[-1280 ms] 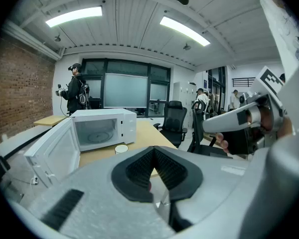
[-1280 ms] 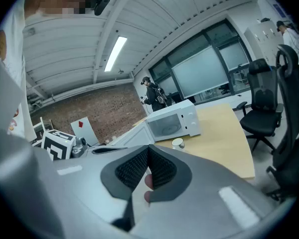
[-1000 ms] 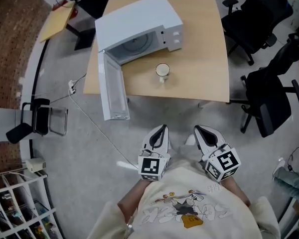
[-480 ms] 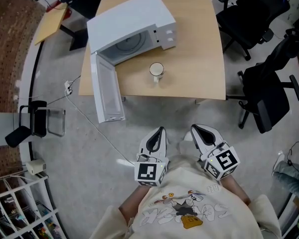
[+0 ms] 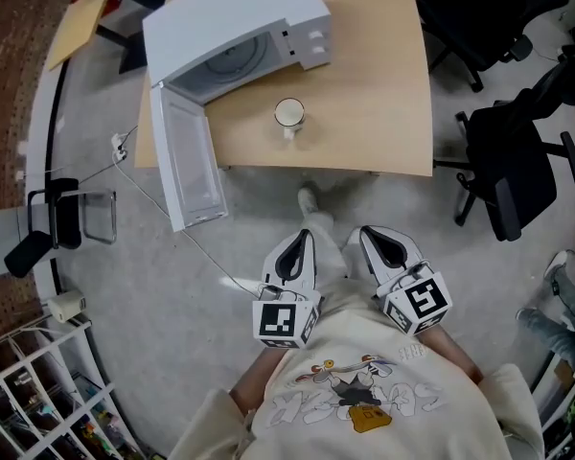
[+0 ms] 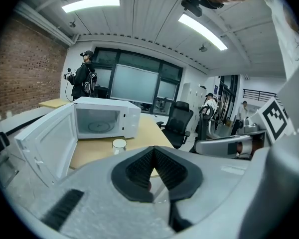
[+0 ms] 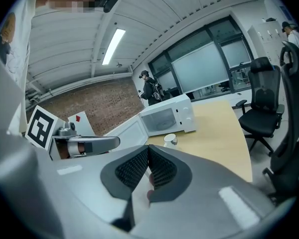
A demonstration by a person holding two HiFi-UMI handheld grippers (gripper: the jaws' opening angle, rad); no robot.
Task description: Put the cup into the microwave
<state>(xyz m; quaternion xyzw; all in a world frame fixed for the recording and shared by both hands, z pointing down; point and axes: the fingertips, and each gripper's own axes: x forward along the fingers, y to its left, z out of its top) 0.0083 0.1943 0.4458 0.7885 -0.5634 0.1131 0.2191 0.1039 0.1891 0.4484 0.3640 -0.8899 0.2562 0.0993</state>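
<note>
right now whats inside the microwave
Inside the open microwave only its round turntable shows. The cup stands outside, on the table. Corners of the cavity behind the front frame are covered.

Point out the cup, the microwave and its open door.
cup (image 5: 288, 113): head view, on its open top.
microwave (image 5: 235, 12): head view, on its white top panel.
door (image 5: 187, 161): head view, on its inner face.

There is one microwave (image 5: 235, 27), one cup (image 5: 288, 114) and one table (image 5: 383, 113). There are two grippers, the left gripper (image 5: 305, 238) and the right gripper (image 5: 368, 234). Two office chairs stand by, a far chair (image 5: 471, 8) and a near chair (image 5: 514, 166). One cable (image 5: 172, 223) crosses the floor. Three people show in the background: one (image 6: 83, 81), a second (image 6: 208, 103), a third (image 6: 244, 111).
</note>
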